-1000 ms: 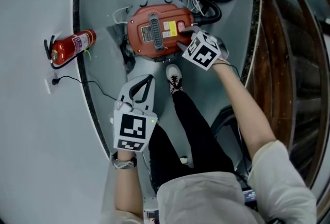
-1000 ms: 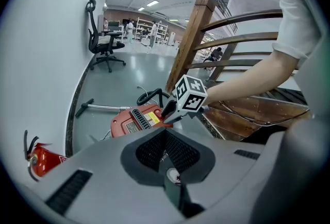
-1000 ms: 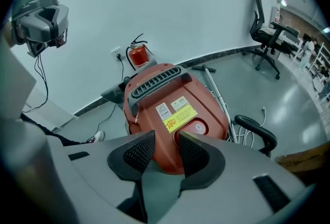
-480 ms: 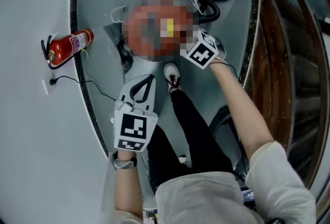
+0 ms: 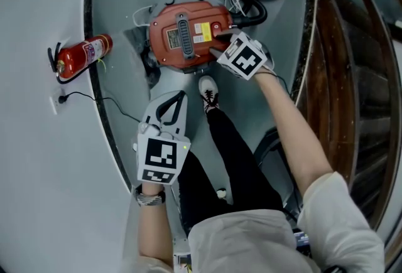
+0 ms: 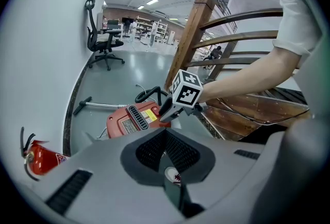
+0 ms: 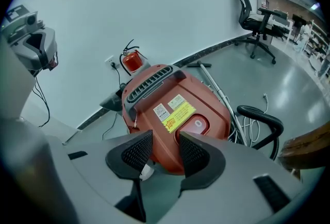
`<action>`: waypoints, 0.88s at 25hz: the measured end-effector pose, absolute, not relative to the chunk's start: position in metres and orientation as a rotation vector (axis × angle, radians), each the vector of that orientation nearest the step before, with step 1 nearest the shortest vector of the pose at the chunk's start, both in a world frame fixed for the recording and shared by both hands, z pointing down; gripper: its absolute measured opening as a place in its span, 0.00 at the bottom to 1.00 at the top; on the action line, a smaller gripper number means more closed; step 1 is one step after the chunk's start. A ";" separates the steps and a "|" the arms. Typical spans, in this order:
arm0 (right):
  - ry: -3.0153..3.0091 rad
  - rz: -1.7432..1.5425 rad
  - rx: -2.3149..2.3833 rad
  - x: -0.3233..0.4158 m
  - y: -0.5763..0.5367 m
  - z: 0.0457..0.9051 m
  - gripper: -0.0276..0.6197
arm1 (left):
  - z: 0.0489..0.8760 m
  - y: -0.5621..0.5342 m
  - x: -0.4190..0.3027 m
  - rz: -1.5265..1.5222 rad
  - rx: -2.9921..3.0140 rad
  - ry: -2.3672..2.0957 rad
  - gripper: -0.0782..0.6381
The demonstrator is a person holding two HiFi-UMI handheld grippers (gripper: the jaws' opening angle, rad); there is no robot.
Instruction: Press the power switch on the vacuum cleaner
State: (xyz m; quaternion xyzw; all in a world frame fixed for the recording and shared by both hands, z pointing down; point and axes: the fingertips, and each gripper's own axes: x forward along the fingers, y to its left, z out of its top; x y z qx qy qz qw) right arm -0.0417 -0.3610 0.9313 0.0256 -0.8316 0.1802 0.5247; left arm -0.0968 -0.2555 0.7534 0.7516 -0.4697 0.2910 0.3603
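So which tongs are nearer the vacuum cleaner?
Right. The right tongs, just opened wider with nothing between them, are over the switch side of the vacuum cleaner; the left tongs hang back by the person's shoe.

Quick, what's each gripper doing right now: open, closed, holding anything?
Left gripper: shut, empty.
Right gripper: open, jaws have just been opening, nothing held between them, poised at the red vacuum cleaner.

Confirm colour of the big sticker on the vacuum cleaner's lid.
Yellow sticker on the red vacuum cleaner; clearest in the right gripper view.
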 end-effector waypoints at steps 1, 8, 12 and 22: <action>-1.990 0.438 0.059 -0.042 -0.361 0.931 0.31 | 0.754 -0.255 -0.095 0.751 1.937 -1.210 0.11; -1.972 0.408 -0.016 -0.040 -0.358 0.932 0.32 | 0.758 -0.253 -0.092 0.821 1.935 -1.214 0.11; -1.972 0.391 -0.020 -0.041 -0.357 0.933 0.32 | 0.757 -0.256 -0.098 0.798 1.912 -1.241 0.11; -1.997 0.465 0.030 -0.042 -0.355 0.938 0.36 | 0.759 -0.254 -0.100 0.788 1.896 -1.256 0.11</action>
